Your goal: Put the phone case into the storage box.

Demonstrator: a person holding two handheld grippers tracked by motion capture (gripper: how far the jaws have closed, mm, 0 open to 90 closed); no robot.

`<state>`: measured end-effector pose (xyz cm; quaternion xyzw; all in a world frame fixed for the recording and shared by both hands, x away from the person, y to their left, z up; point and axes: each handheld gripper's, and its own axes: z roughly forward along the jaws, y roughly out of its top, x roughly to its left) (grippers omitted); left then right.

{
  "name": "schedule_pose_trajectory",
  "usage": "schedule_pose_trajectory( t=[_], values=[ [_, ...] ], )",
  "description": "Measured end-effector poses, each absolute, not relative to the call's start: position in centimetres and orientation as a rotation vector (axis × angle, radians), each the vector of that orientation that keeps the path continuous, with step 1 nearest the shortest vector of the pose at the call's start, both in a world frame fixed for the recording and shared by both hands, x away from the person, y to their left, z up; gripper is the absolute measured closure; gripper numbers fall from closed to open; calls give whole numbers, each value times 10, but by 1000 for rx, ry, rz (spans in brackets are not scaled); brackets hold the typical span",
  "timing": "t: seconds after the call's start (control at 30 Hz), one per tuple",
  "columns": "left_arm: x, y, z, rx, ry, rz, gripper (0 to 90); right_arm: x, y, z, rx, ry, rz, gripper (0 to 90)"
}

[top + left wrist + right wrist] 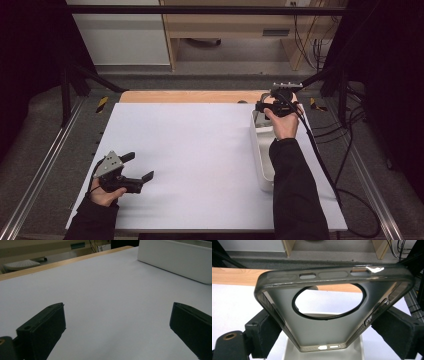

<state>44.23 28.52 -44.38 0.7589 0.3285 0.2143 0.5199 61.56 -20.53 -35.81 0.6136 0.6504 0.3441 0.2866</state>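
Left tool (136, 168) near-left on desk (200, 150), wide, empty | right tool (261, 106) far-right grips phone case (332, 312) above white bin (262, 150)

I'm looking at a translucent grey phone case (332, 315) sitting clamped between the two jaws of my right gripper (322, 332), which are pressing on its long side edges. Its big round camera cutout is facing me, with button slots running along the upper rim. It's hanging above the far end of the white bin (260, 150).
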Motion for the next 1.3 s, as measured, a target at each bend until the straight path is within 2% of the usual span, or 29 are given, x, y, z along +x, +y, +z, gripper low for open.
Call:
schedule_pose_trajectory(
  t=[1.3],
  values=[
    [443, 284, -445, 1829, 785, 517, 0, 630, -203, -386, 1689, 1752, 857, 114]
  ],
)
